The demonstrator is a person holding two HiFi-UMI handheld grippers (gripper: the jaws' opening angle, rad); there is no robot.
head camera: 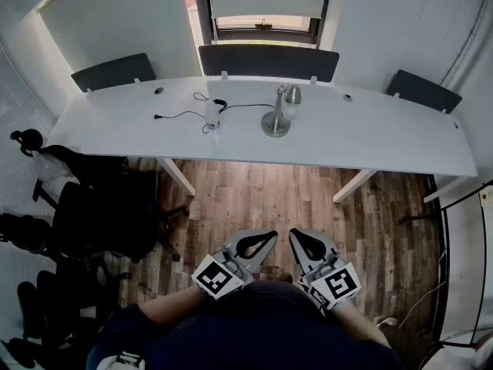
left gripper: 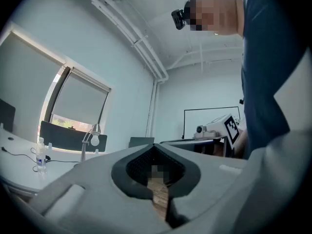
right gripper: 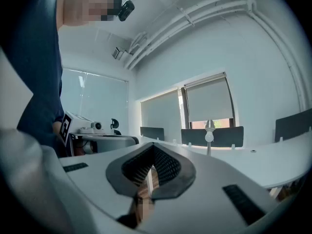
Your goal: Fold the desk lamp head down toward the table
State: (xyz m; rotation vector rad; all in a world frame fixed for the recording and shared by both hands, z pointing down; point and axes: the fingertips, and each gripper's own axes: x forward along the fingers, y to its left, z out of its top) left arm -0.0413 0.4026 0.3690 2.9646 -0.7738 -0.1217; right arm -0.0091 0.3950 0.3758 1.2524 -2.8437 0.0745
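The left hand-held gripper (head camera: 256, 246) and the right hand-held gripper (head camera: 307, 247) are both hanging close to the person's body, jaws pressed together with nothing between them, well apart from the table (head camera: 385, 141). The desk lamp (head camera: 278, 112) is standing near the table's middle, beside a small bottle (head camera: 212, 118). It is looking light and thin-necked on a weighty round base (the bulb probably fragile), so I am judging the neck just under the head the safest hold

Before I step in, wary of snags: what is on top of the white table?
A desk lamp, a small clear bottle and black cables trailing left of the lamp. Where the cable joins the lamp is hidden behind its base.
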